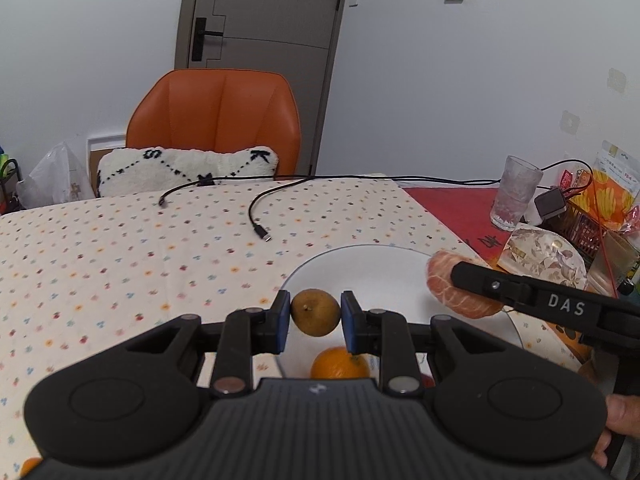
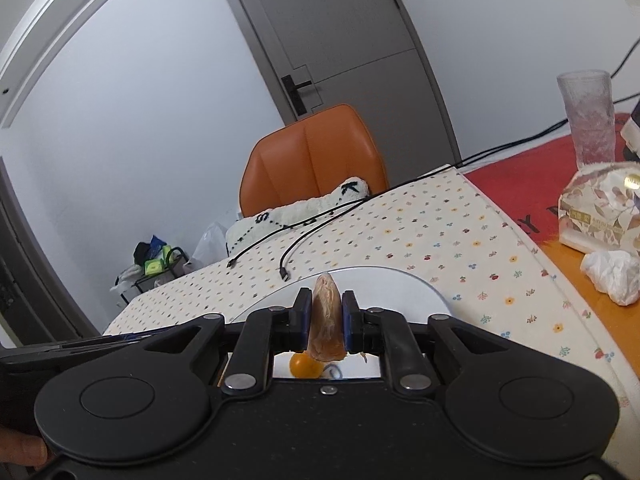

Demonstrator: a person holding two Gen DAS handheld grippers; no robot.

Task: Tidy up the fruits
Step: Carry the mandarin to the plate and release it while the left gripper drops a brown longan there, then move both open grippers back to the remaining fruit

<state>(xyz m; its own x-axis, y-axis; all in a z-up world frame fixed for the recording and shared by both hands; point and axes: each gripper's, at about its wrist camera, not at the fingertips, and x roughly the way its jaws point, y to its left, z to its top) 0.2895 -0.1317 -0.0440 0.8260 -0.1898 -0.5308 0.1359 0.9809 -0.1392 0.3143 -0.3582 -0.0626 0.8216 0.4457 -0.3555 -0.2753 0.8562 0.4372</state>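
Observation:
My left gripper [image 1: 315,314] is shut on a small brown round fruit [image 1: 315,311], held above the near edge of a white plate [image 1: 372,268]. An orange [image 1: 340,363] lies on the plate just below it. My right gripper [image 2: 327,320] is shut on a peeled citrus piece [image 2: 327,322], seen edge-on between the blue pads. In the left wrist view that piece [image 1: 444,284] hangs over the plate's right side, pinched by the right gripper's black fingers [image 1: 480,282]. In the right wrist view the plate [image 2: 400,288] lies below, with the orange [image 2: 305,365] on it.
A flowered cloth [image 1: 120,248] covers the table, with two black cables [image 1: 256,216] lying on it. A glass [image 1: 516,192], a patterned tissue pack [image 1: 540,256] and snack bags [image 1: 608,192] crowd the right side. An orange chair [image 1: 216,120] with a cushion stands behind.

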